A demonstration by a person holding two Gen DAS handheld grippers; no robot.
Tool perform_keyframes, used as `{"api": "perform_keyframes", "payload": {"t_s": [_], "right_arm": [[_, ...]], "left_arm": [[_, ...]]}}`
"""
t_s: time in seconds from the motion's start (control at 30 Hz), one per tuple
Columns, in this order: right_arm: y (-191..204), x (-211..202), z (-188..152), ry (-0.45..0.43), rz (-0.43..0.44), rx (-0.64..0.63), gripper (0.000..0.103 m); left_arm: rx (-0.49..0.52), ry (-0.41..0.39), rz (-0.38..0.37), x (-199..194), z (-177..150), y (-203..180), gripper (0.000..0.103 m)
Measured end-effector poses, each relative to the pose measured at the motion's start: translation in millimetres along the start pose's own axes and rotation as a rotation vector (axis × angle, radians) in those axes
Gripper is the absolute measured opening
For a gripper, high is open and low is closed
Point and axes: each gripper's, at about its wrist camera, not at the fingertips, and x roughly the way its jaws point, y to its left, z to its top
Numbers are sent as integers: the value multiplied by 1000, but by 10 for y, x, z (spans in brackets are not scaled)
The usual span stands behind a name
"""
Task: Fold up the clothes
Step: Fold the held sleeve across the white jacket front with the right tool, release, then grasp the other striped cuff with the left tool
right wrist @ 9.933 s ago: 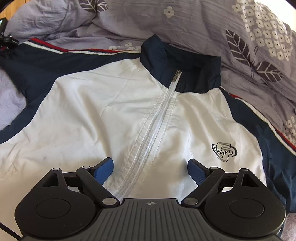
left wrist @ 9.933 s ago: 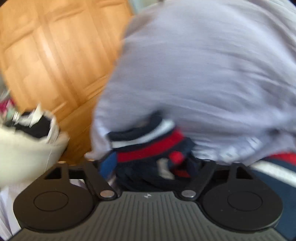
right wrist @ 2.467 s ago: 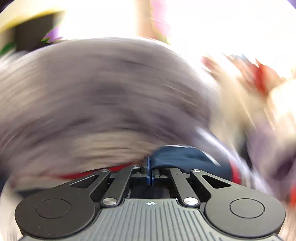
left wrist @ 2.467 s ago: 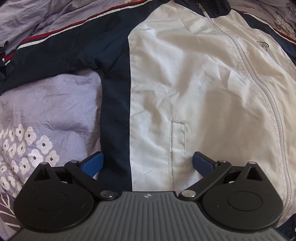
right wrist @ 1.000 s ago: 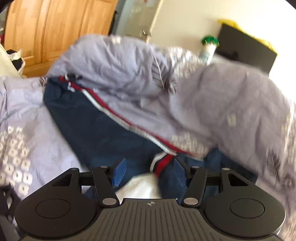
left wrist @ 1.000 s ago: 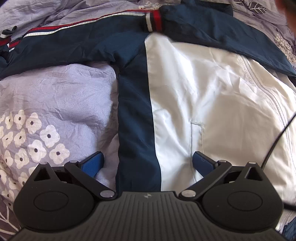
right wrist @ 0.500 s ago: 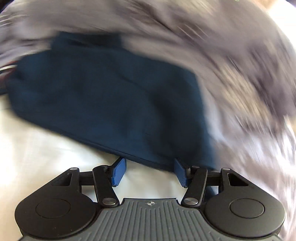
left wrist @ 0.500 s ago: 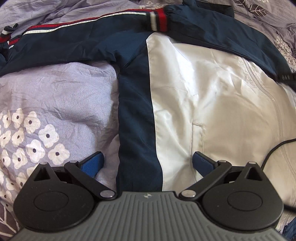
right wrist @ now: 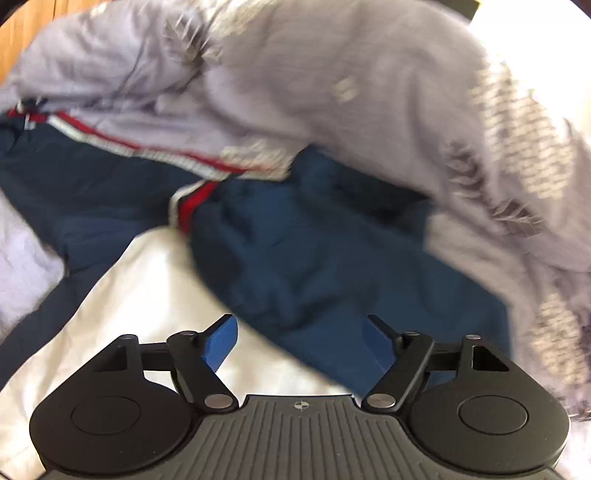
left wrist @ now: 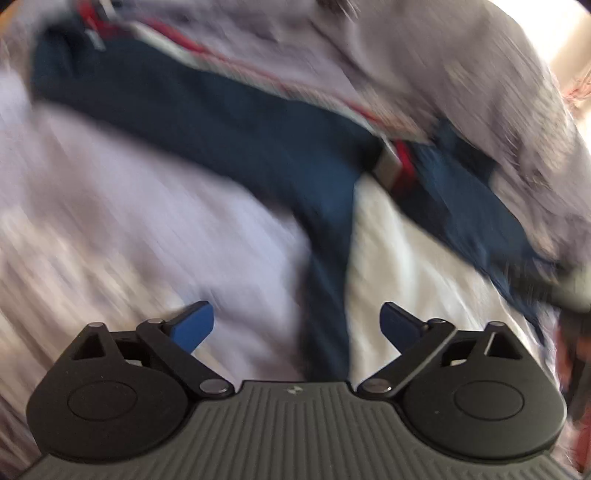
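Note:
A white and navy zip jacket [right wrist: 147, 295] lies front up on a lilac bedspread [left wrist: 110, 221]. Its one sleeve [right wrist: 314, 258] is folded across the chest, its red and white cuff [right wrist: 188, 206] near the collar. The other sleeve [left wrist: 221, 122] stretches out to the left, striped red and white. My left gripper [left wrist: 295, 310] hovers over the navy side panel; its jaws are wide and closing, with nothing gripped. My right gripper [right wrist: 300, 321] hangs over the folded sleeve's lower edge; its jaws are opening and the pads [right wrist: 221, 343] do not press the cloth. Both views are blurred.
A crumpled lilac duvet [right wrist: 369, 74] with leaf and flower prints is heaped behind the jacket and overlaps its upper edge. A strip of wooden wardrobe [right wrist: 22, 22] shows at the top left. Flat bedspread lies to the left of the jacket.
The left view has swung up and toward the outstretched sleeve, now in motion blur. The right gripper's jaws stand wider than before, and its view has pulled back from the folded sleeve.

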Motion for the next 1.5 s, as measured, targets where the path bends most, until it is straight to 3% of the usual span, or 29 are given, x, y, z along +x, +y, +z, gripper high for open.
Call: {"api": "perform_keyframes", "payload": {"t_s": [0.07, 0.13, 0.27, 0.3, 0.37, 0.43, 0.6, 0.7, 0.73, 0.83, 1.0, 1.07, 1.17, 1.27, 1.5], "right_arm": [[229, 233, -170, 73, -16, 33, 76], [364, 225, -375, 21, -67, 79, 77], [398, 119, -451, 5, -59, 71, 80], [351, 128, -451, 12, -48, 91, 82], [326, 150, -444, 16, -31, 114, 83], [345, 125, -478, 9, -35, 108, 83], [354, 186, -440, 3, -33, 108, 86], [353, 211, -434, 0, -31, 110, 87], [353, 218, -431, 0, -30, 110, 88], [349, 235, -427, -1, -28, 111, 89], [348, 238, -436, -3, -25, 113, 91], [350, 237, -437, -4, -25, 113, 91], [352, 239, -437, -6, -25, 114, 91], [347, 227, -432, -8, -24, 115, 91], [145, -38, -473, -52, -22, 224, 80]], "left_arm": [[73, -139, 169, -66, 235, 122, 96], [69, -235, 317, -92, 455, 308, 97], [-51, -436, 445, 9, 738, 659, 99], [-68, -456, 464, 87, 798, 722, 99], [-58, -422, 498, 298, 932, 816, 97], [15, -379, 554, 484, 1028, 831, 94], [244, -387, 670, 756, 1090, 781, 93], [256, -360, 624, 851, 1172, 864, 85], [232, -339, 605, 881, 1210, 903, 73], [169, -317, 571, 935, 1281, 981, 59], [173, -294, 580, 1000, 1305, 966, 43], [173, -290, 583, 997, 1306, 948, 32], [147, -292, 558, 939, 1326, 921, 24], [150, -311, 496, 832, 1312, 854, 22], [236, -365, 97, 486, 1140, 161, 22]]}}
